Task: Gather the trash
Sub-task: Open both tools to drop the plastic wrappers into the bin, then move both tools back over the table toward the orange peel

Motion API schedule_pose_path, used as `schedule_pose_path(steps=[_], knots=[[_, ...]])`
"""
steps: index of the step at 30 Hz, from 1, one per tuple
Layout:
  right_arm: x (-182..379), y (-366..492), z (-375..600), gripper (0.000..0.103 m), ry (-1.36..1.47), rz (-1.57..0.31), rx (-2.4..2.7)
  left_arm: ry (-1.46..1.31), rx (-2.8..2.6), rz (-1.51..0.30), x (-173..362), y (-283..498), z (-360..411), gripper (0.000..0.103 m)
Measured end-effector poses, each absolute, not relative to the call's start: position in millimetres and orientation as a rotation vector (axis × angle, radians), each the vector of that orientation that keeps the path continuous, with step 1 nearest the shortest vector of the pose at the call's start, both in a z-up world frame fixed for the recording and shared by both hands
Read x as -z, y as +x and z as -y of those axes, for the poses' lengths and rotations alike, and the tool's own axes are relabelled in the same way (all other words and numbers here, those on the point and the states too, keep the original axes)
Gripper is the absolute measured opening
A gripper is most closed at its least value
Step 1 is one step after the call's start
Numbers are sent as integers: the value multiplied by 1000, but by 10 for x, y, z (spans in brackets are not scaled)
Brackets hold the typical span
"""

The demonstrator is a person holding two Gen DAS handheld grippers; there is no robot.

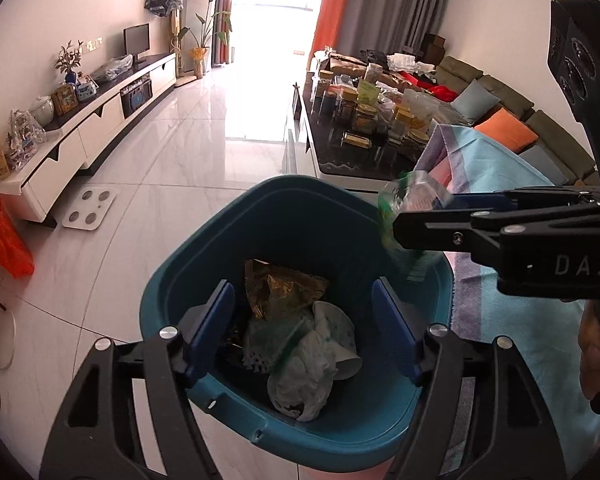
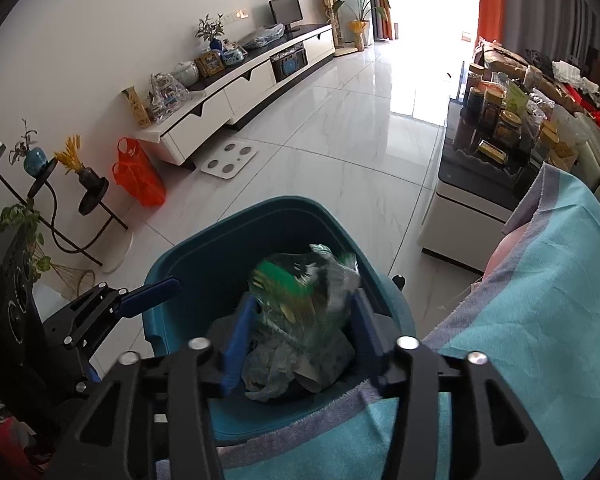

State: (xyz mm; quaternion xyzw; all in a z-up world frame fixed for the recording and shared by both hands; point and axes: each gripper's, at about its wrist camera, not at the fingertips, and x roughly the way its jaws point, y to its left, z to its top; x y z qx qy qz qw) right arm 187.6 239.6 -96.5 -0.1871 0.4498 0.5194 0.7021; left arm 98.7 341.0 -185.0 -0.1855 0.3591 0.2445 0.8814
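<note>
A teal trash bin (image 1: pixel 284 216) stands on the floor, holding a gold wrapper (image 1: pixel 284 288) and crumpled white paper (image 1: pixel 312 360). My left gripper (image 1: pixel 304 328) is open and empty, right above the bin's near rim. My right gripper (image 1: pixel 392 216) comes in from the right over the bin's rim. In the right wrist view the right gripper (image 2: pixel 300 320) has its fingers spread around a blurred green-and-clear plastic wrapper (image 2: pixel 300 288) above the bin (image 2: pixel 204 248); whether it still touches the pads is unclear. The left gripper (image 2: pixel 156 292) shows at the left.
A table draped in a light blue cloth (image 2: pixel 540 280) is at the right of the bin. A dark coffee table crowded with jars (image 1: pixel 372 120), a white TV cabinet (image 1: pixel 100 120), a white scale (image 1: pixel 88 208) and an orange bag (image 1: pixel 4 240) stand around.
</note>
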Motion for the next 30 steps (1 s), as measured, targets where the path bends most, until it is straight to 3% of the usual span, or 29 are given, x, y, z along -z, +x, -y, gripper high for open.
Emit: schedule_pose_path(steps=[3,5,7,10,17,30], knots=[[899,1894,-2350,52,-387,-994,-1162,-377,-519,-735,1800,961,-3396,77],[854,1895,-2321,65,-367,-987,-1168,-375,-524,-728,1770,919,-3387,80],[791,1900,-2279,67,-350,-975,-1166,-374,-530,-716,1726,864,-3376,81],[663,1893,-2175,80,-323,-948,-1169,-373,-548,-696,1653,750,-3356,86],[376,1878,-1748,88,-239,-874,-1149,-372,-596,-605,1309,394,-3296,97],[86,1757,-533,96,-133,-721,-1004,-278,-479,-420,437,255,-2597,97]])
